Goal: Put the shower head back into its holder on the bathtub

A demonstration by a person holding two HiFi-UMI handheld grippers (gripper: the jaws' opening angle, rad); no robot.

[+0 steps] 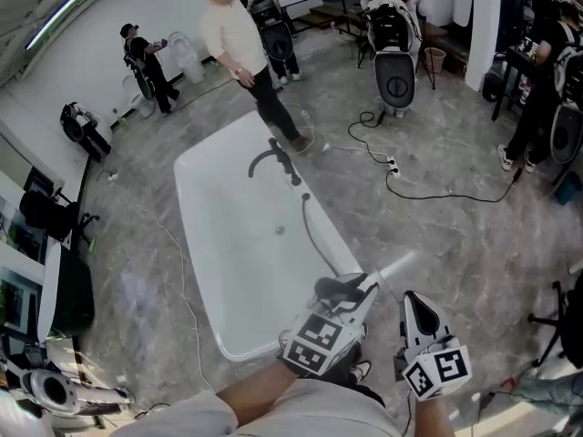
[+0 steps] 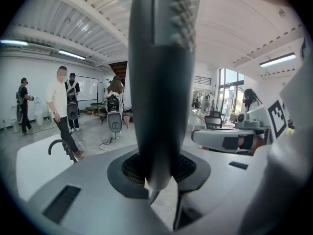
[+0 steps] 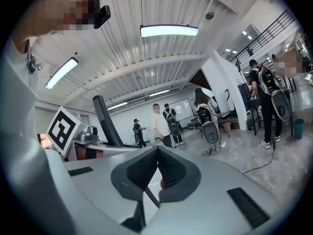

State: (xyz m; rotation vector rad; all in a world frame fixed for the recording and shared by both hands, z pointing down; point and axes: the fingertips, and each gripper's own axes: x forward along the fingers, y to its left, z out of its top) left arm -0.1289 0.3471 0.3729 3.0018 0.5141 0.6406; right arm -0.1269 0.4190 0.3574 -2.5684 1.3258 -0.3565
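In the left gripper (image 2: 159,175) the shower head (image 2: 159,82) runs up past the top edge, so we cannot see its end. In the head view this gripper covers its own jaws. The holder, far ahead on the bathtub (image 1: 202,235), is too small to tell.

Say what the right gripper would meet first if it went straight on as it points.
Nothing near: beyond the shut right gripper lies open floor, and far off the person in white stands roughly in line. Depth is hard to judge.
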